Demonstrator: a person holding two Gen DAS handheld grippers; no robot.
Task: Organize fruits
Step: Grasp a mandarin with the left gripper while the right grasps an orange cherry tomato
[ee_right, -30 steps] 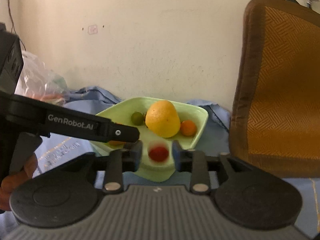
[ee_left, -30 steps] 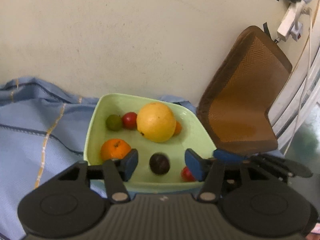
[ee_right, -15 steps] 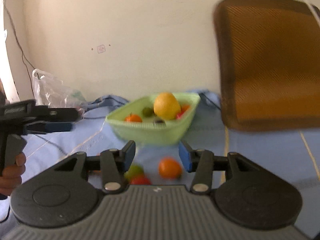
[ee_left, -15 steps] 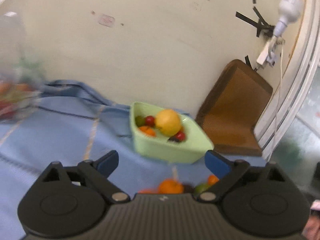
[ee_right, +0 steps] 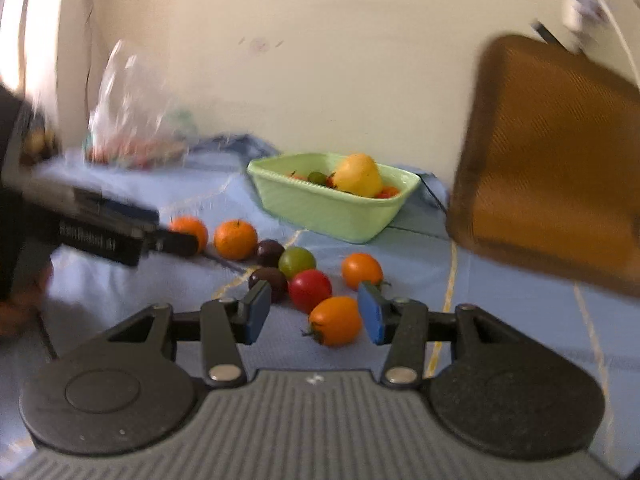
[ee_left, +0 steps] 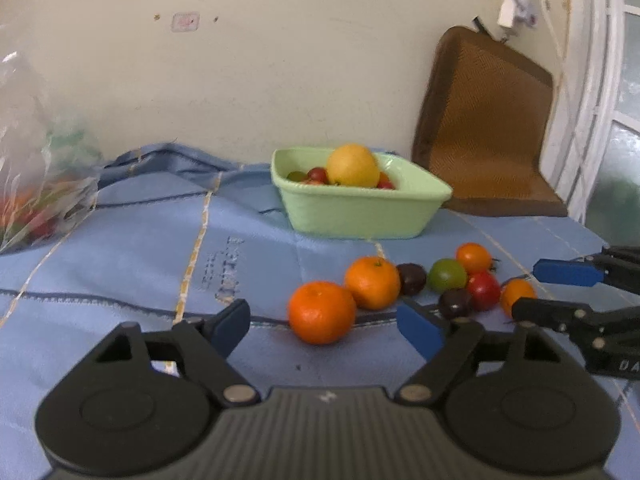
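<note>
Left gripper [ee_left: 323, 326]: jaws apart and closing in, nothing pinched. A round, dimpled mandarin [ee_left: 322, 312] sits in line with the gap, just ahead of the blue pads, no contact that I can see.
Right gripper [ee_right: 313, 313]: about half open, holding nothing. An oval orange tomato [ee_right: 335, 321] lies between the pads, closer to the right one; can't tell if it touches.
Tomato axis: long axis runs roughly across the gap, stem end toward the left pad.
Loose fruit: second mandarin [ee_left: 372, 282], two dark plums [ee_left: 411, 278], a green tomato [ee_left: 447, 273], a glossy red tomato [ee_left: 484, 290] and another orange tomato [ee_left: 474, 257], all bunched on the surface near the grippers.
Surface [ee_left: 140, 248]: blue woven cloth with yellowish stripes, wrinkled toward the wall.
Tub [ee_left: 360, 212]: pale green plastic, squarish with rounded corners, behind the pile. Holds a big yellow fruit [ee_left: 353, 165] plus small red, green and orange ones.
Bag [ee_left: 36, 152]: clear crinkly plastic at far left, contents blurry.
Chair [ee_left: 486, 128]: brown mesh back, right of the tub.
</note>
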